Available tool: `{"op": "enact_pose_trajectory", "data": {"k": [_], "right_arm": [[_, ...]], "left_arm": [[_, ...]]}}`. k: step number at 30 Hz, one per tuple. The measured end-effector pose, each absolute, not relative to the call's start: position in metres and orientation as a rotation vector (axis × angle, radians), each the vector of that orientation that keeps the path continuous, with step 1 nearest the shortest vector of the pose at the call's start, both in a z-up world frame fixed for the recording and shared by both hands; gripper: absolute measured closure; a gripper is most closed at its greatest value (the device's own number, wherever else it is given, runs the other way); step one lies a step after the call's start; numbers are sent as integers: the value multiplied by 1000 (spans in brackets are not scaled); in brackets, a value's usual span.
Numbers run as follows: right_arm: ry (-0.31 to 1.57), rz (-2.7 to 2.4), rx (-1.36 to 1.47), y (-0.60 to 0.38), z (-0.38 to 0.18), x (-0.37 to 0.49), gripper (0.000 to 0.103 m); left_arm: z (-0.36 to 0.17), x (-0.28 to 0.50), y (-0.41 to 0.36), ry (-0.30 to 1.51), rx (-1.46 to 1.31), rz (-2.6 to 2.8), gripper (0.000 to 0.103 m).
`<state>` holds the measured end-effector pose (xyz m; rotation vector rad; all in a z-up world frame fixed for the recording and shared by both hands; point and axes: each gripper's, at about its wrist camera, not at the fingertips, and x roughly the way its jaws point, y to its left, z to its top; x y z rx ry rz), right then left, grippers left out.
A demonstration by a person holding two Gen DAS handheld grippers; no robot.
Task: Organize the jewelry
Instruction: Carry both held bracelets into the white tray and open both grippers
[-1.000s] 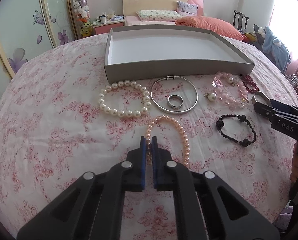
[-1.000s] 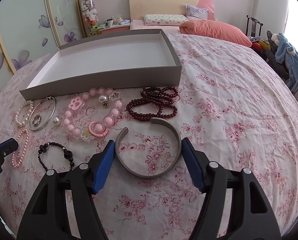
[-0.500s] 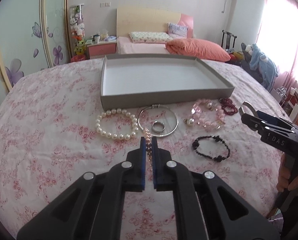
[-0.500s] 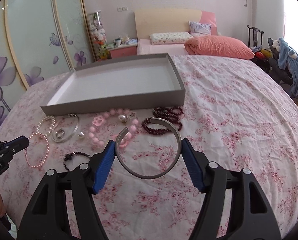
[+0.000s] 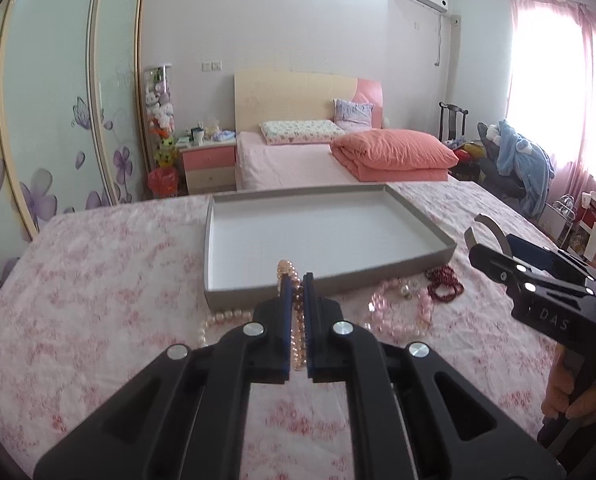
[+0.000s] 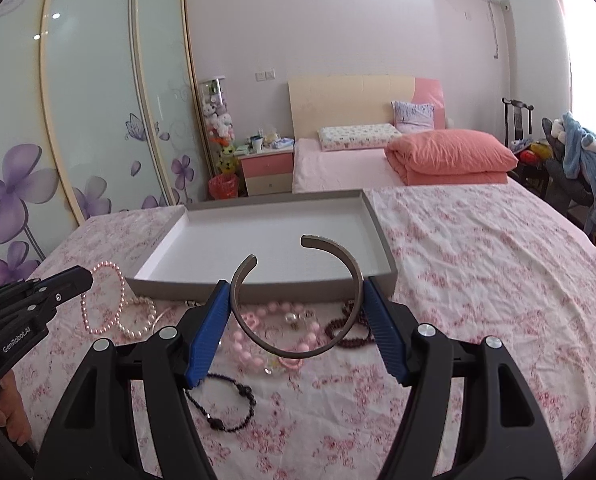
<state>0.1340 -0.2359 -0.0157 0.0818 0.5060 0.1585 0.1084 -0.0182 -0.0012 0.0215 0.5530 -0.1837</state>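
My left gripper (image 5: 297, 280) is shut on a pink pearl bracelet (image 5: 294, 320) and holds it in the air in front of the grey tray (image 5: 338, 278); the bracelet hangs from its tip in the right wrist view (image 6: 100, 300). My right gripper (image 6: 297, 292) is shut on a silver open cuff bangle (image 6: 298, 300), lifted above the table before the tray (image 6: 258, 290). The cuff's end shows in the left wrist view (image 5: 484, 230). The tray's white inside holds nothing.
On the floral tablecloth (image 6: 478, 280) lie a white pearl bracelet (image 6: 138, 322), a pink charm bracelet (image 6: 258, 334), dark red beads (image 6: 348, 330), a black bead bracelet (image 6: 226, 404) and a thin silver bangle partly hidden. A bed (image 5: 338, 156) stands behind the table.
Both grippers rose and tilted up. The pink pearl bracelet left the cloth and now hangs from my left gripper. The cuff is lifted higher, nearer the tray.
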Motion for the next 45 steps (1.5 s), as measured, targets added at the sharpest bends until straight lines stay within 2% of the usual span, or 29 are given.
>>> {"op": "enact_pose_trajectory", "data": {"k": [15,29,43,45], "right_arm": [[369,118,56,-224,5,188,36],[498,111,85,-221,-23,260,36],[632,115,118,-215,-48,290,35],[629,114,123,-217,-48,290,32]], "left_arm": [[24,185,-22,469,0,-56,97],[-10,246,-38,528,25,-45,97],[-30,281,-41,599,6,-63,96],[-31,283,-40,603,-5,-60,91]]}}
